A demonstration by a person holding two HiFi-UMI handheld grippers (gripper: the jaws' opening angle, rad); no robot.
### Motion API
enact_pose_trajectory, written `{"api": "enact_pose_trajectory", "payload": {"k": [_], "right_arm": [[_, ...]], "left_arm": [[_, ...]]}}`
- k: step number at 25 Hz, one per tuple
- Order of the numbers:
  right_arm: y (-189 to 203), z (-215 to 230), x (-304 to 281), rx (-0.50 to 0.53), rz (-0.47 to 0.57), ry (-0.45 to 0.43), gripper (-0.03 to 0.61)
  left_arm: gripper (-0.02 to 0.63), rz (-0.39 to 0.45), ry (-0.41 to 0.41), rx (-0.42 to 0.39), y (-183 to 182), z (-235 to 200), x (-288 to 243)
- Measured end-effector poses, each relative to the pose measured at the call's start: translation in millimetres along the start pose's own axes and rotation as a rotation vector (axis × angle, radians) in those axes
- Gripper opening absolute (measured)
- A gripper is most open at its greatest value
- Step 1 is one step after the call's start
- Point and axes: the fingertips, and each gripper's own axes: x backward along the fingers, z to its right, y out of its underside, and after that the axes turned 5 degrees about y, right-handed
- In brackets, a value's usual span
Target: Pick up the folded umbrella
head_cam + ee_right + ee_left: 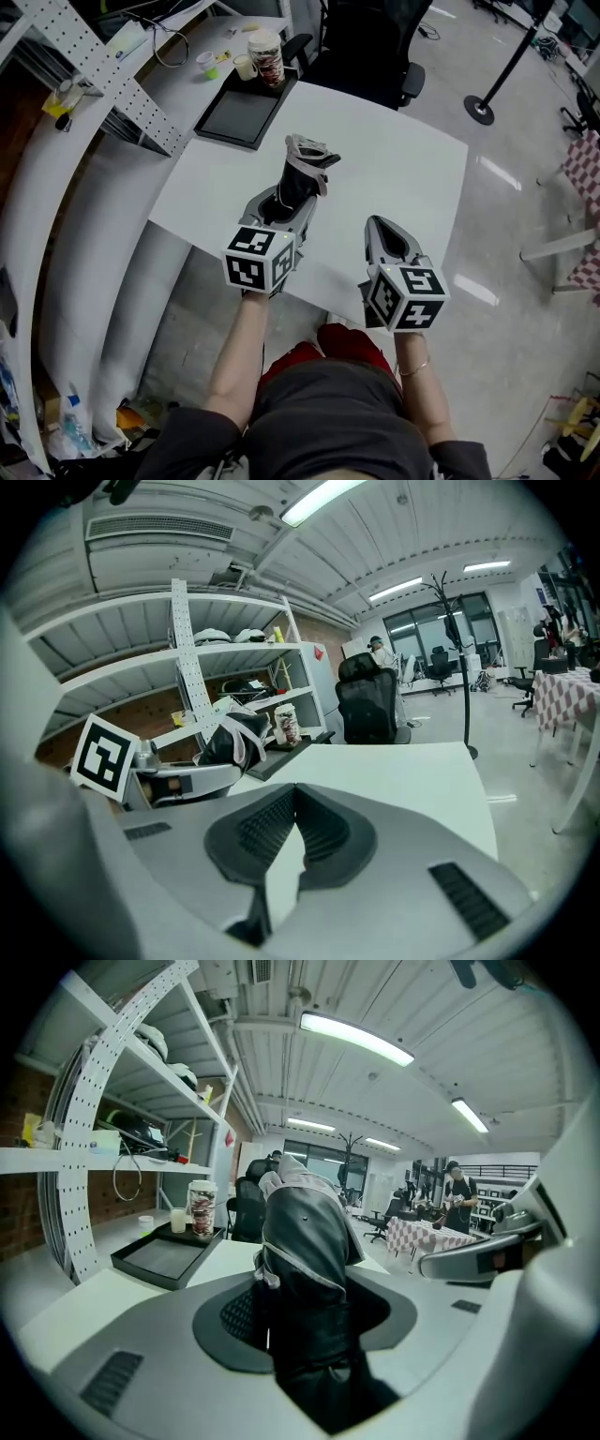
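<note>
Umbrella clamped in left gripper; right gripper closed, empty. Slick fabric could slide from the jaws.

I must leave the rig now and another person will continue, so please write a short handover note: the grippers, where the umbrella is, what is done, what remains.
Left gripper: shut on the folded umbrella, black with pale trim, which sticks out past the jaws.
Right gripper: shut with nothing between the jaws, held over the near edge of the white table.
Umbrella: appears to be clear of the table, above its near part. The black tray sits at the far-left corner, well away.
Done: the grasp is made and the pick-up looks complete.
Left: probably only to keep the grip firm.
</note>
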Motion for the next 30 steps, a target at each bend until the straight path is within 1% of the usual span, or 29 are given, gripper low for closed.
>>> {"api": "enact_pose_trajectory", "payload": {"k": [8, 12, 23, 30], "right_arm": [[-5, -23, 8, 0.034, 0.024, -0.032, 0.018], [-5, -38, 9, 0.048, 0.035, -0.057, 0.018], [-13, -76, 17, 0.118, 0.072, -0.105, 0.018], [-10, -100, 21, 0.16, 0.084, -0.137, 0.018]], "left_arm": [[0.207, 0.059, -0.032, 0.007, -7, 2, 39], [0.207, 0.076, -0.055, 0.0, -7, -1, 59], [0.206, 0.129, -0.117, 0.033, -5, -15, 111], [0.207, 0.162, -0.144, 0.041, -4, -22, 139]]}}
